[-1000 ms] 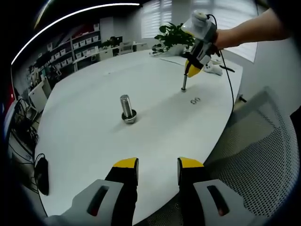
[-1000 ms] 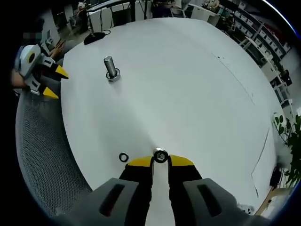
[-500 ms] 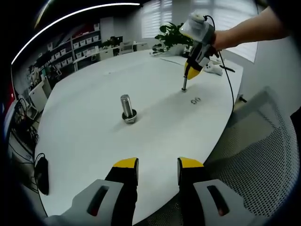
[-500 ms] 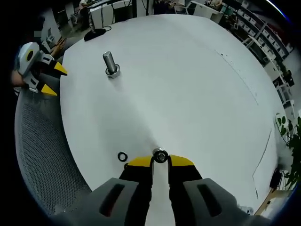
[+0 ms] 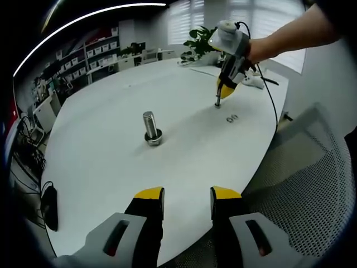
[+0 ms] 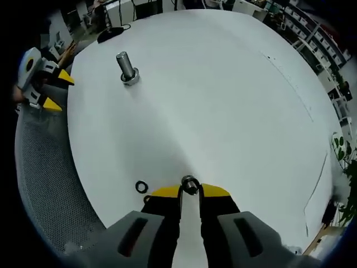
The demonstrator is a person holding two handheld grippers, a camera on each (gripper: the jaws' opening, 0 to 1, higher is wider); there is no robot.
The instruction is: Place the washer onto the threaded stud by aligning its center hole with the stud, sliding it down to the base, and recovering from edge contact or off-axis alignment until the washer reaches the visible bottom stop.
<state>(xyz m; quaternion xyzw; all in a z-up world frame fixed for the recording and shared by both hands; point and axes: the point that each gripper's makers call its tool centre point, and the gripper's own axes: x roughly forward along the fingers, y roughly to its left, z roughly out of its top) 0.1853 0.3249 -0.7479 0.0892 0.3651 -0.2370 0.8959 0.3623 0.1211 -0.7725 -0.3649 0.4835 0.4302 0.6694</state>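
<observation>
White table (image 5: 100,151) | right gripper (image 6: 190,191) clenched on stud (image 6: 189,184), base hidden | left gripper (image 5: 187,194) released | washer (image 6: 141,186) possibly paired

The thick steel threaded stud (image 5: 149,127) stands upright mid-way across the round white table (image 5: 111,162), with a metal washer (image 5: 153,139) round its base. Well to its right in my left gripper view, two small loose washers (image 5: 231,118) lie flat near the table's edge.
</observation>
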